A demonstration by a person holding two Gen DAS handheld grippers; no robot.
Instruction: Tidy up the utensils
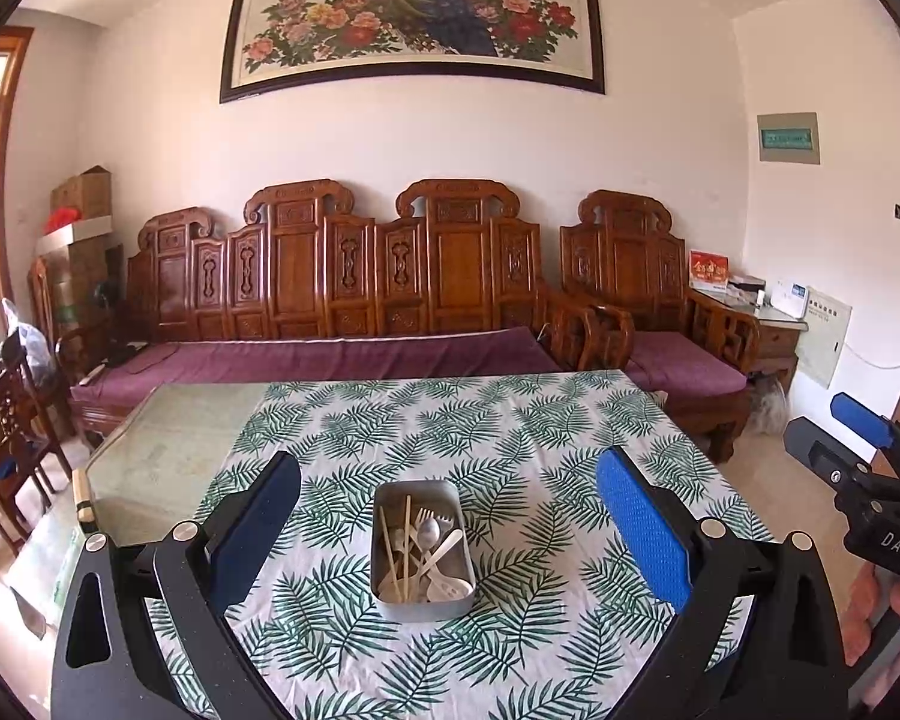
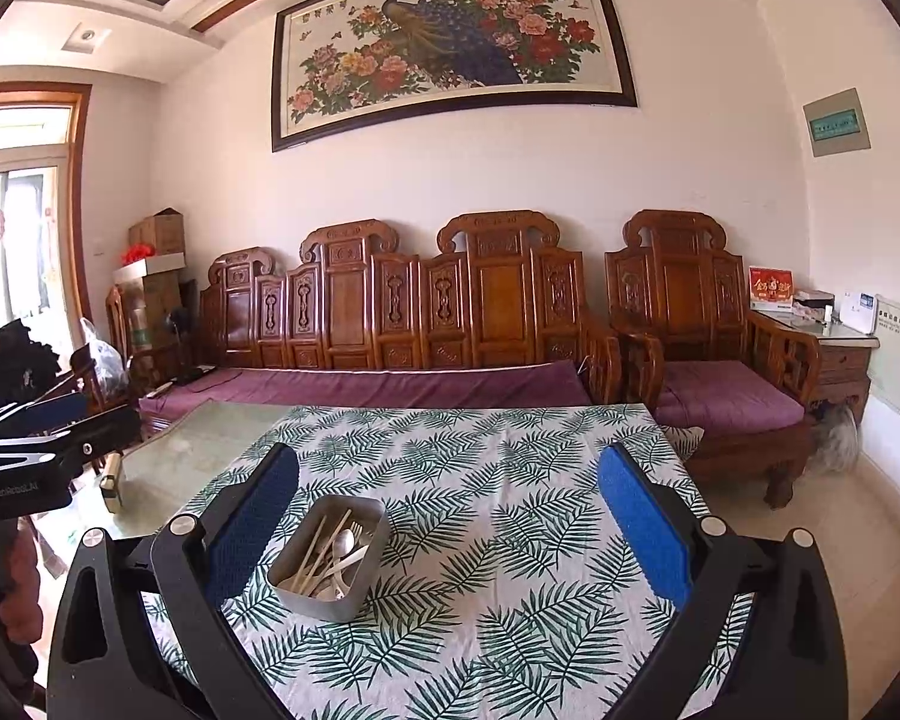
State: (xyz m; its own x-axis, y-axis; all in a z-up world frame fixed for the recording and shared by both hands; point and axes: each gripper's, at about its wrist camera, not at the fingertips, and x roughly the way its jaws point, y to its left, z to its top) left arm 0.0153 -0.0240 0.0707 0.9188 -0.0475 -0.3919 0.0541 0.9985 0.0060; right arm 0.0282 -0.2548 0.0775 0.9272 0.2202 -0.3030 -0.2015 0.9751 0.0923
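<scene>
A rectangular metal tin [image 1: 384,591] [image 2: 324,600] sits on the leaf-print tablecloth [image 1: 510,450] [image 2: 510,468]. Inside it lie wooden chopsticks [image 1: 390,546] [image 2: 318,546], a metal spoon [image 1: 429,531] [image 2: 343,542], a fork [image 1: 421,525] and white plastic utensils [image 1: 444,585] [image 2: 345,564]. My left gripper [image 1: 447,516] hangs open above and in front of the tin, with nothing between its blue pads. My right gripper [image 2: 447,516] is open too, with the tin near its left finger. Each gripper shows at the edge of the other's view: right gripper [image 1: 858,438], left gripper [image 2: 48,426].
The cloth covers most of a glass-topped table [image 1: 168,438] [image 2: 204,444]; its left part is bare. Behind stand a carved wooden sofa [image 1: 342,300] [image 2: 390,324] with purple cushions and an armchair [image 1: 642,300] [image 2: 690,324]. Wooden chairs [image 1: 6,420] stand at the left.
</scene>
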